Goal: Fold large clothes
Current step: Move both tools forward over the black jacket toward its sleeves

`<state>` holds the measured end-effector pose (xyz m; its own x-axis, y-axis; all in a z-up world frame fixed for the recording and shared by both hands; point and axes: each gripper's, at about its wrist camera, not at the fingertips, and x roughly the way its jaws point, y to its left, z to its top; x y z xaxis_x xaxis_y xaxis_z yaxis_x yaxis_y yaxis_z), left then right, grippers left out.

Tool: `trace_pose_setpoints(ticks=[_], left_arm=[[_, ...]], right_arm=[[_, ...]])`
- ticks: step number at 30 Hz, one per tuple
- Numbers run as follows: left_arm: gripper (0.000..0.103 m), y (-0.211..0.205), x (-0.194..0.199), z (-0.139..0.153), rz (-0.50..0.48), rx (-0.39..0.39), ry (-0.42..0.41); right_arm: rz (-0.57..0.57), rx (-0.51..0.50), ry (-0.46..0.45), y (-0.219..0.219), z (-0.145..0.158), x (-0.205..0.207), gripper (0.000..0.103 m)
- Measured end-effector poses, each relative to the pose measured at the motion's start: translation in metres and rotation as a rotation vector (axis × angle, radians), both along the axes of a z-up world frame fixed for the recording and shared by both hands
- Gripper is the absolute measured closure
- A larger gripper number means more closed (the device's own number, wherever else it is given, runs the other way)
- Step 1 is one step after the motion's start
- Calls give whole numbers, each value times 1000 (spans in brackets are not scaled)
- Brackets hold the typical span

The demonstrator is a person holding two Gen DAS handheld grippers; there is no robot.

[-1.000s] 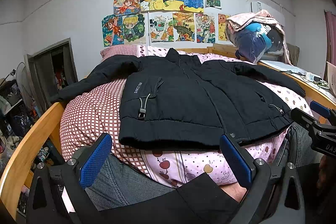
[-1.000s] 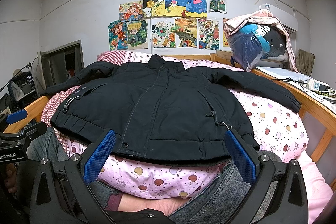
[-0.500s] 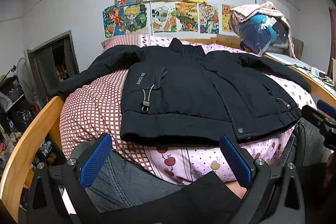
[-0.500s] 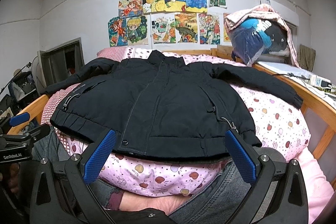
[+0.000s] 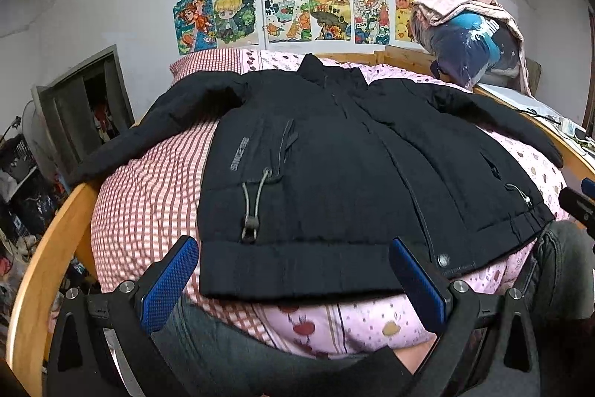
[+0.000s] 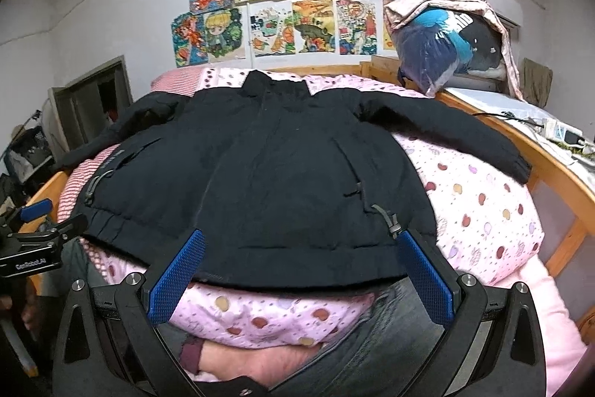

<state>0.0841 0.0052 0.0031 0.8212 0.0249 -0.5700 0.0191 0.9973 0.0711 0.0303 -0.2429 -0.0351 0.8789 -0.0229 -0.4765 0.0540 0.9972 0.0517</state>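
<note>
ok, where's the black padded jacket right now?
The black padded jacket lies spread flat, front up, on the pink patterned quilt on the bed, sleeves out to both sides, hem just beyond both open hand-held grippers in each wrist view.

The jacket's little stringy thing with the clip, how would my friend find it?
Find the black jacket spread on the bed. Near its bottom hem, under the grey lettering, hangs a grey drawstring cord with a toggle, pale against the black fabric.
</note>
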Motion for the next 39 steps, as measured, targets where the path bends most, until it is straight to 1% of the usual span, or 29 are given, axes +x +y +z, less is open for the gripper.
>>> trace_pose_setpoints(ticks=[5,8,15,22,27,32,39], left_arm=[[0,0,22,10,-4,-3,-2],[0,-2,37,16,-8,15,-3],[0,-7,72,24,-40,4,29],[0,-19,104,29,-63,1,64],[0,-31,127,27,-103,0,92],[0,-49,152,21,-127,30,121],[0,-76,189,13,-171,35,188]], right_arm=[[-76,-16,6,-8,14,19,1],[-104,-10,19,-13,21,30,1],[-121,-26,34,-22,30,59,1],[-132,-58,25,-25,37,87,1],[-180,-67,40,-31,35,105,1],[-236,-105,66,-43,28,122,1],[-261,-60,137,-72,15,153,1]])
